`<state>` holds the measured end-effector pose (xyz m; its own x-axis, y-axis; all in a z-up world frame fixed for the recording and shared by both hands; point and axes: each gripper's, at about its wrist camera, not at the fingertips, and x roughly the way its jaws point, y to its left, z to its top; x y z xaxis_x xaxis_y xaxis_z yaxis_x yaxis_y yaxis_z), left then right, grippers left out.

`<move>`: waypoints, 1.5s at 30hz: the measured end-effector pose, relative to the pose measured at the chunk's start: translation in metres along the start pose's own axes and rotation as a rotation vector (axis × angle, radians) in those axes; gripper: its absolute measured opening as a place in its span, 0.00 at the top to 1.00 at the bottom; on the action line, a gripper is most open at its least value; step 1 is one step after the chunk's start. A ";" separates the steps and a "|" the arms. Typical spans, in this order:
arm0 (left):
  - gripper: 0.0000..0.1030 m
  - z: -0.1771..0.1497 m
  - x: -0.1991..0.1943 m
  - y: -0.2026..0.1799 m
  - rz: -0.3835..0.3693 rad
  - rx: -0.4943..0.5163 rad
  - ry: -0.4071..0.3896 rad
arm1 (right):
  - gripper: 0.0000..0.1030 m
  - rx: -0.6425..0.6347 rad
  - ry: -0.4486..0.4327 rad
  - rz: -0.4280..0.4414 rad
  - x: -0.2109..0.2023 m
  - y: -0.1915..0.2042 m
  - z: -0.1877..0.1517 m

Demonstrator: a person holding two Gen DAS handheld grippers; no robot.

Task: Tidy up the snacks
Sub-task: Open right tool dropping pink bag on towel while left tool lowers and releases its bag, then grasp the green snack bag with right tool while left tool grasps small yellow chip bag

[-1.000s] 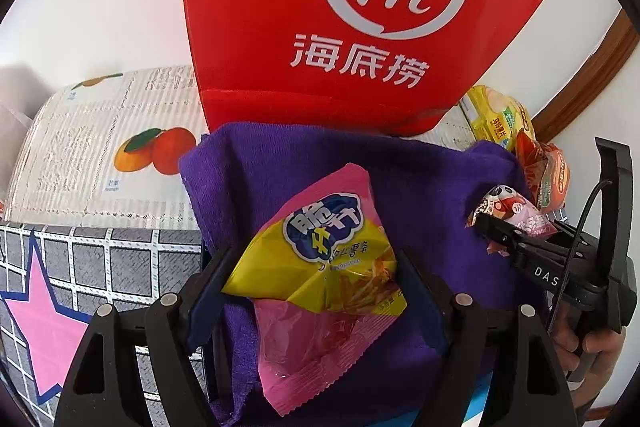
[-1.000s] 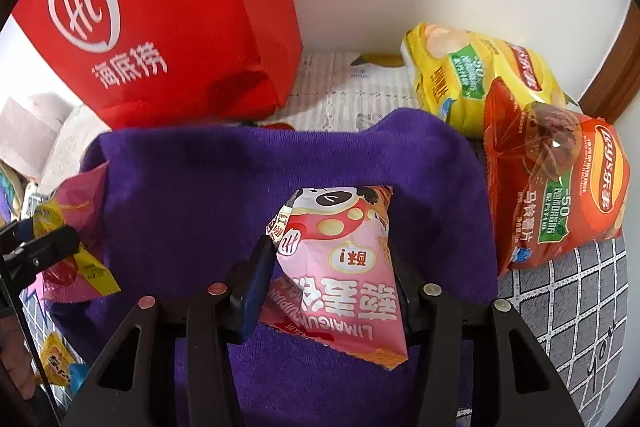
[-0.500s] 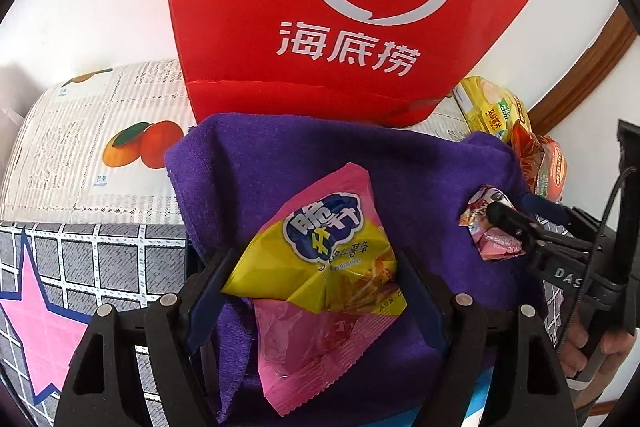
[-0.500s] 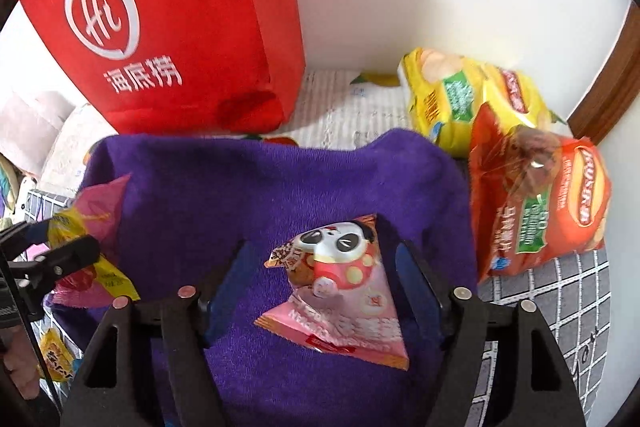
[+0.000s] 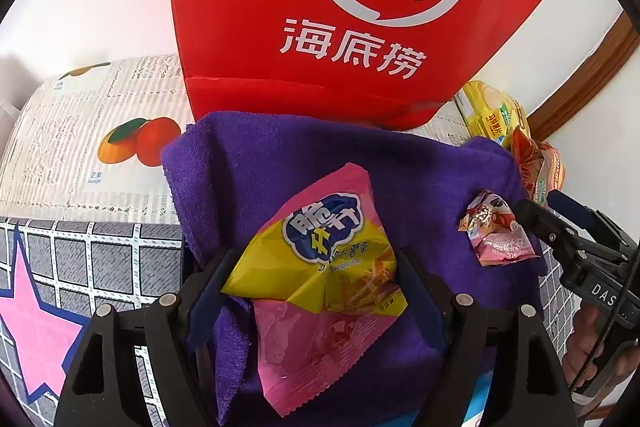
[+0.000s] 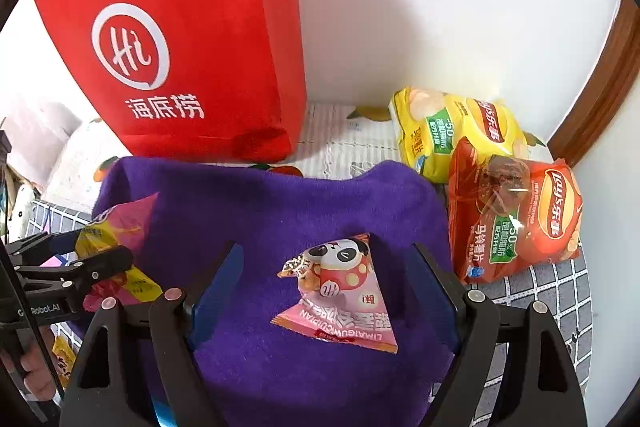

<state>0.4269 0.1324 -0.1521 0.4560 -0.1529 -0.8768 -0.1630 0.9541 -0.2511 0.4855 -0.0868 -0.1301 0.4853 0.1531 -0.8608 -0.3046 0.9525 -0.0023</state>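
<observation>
Left claw [image 5: 316, 279] clamped on a yellow-and-pink snack packet [image 5: 320, 283], both blue pads pressed against its yellow middle, the pink lower end hanging toward the camera. Right claw [image 6: 324, 291] spread wide and opening further, straddling a pink panda packet [image 6: 340, 295] without touching it; packet lying flat on the purple towel [image 6: 272, 211], clear gaps to either pad. Same panda packet [image 5: 496, 231] at the right of the left view, just off the right claw's dark fingertips [image 5: 532, 219].

Beyond the towel, a red paper bag [image 5: 320, 27] standing upright against the white wall, its top cut off by the frame. To the right, an orange-red crisp bag [image 6: 516, 211] lying partly over a yellow crisp bag [image 6: 452, 131], both on the bench [image 6: 552, 291] with its grey grid cloth.

Near edge of the towel hidden behind both claws. Something blue [image 5: 480, 395] under it, too little showing to identify. Small yellow wrapper [image 6: 64, 355] at lower left, mostly covered.
</observation>
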 end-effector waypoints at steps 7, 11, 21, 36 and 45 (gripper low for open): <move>0.17 0.003 -0.012 0.002 -0.065 -0.026 -0.027 | 0.20 0.044 -0.029 0.098 -0.007 -0.003 0.001; 0.17 0.003 -0.026 0.004 -0.068 -0.034 -0.066 | 0.20 0.038 -0.092 0.067 -0.021 0.001 0.001; 0.17 0.000 -0.066 -0.007 -0.107 0.010 -0.156 | 0.20 0.120 -0.206 0.058 -0.063 -0.014 -0.019; 0.17 -0.036 -0.149 -0.042 -0.139 0.074 -0.335 | 0.45 0.160 0.038 -0.014 -0.090 -0.048 -0.184; 0.17 -0.095 -0.162 -0.015 -0.045 0.097 -0.281 | 0.37 0.074 -0.083 0.004 -0.102 -0.022 -0.233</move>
<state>0.2717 0.1181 -0.0450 0.6875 -0.1315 -0.7142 -0.0587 0.9702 -0.2351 0.2520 -0.1851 -0.1603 0.5509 0.1756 -0.8159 -0.2472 0.9681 0.0414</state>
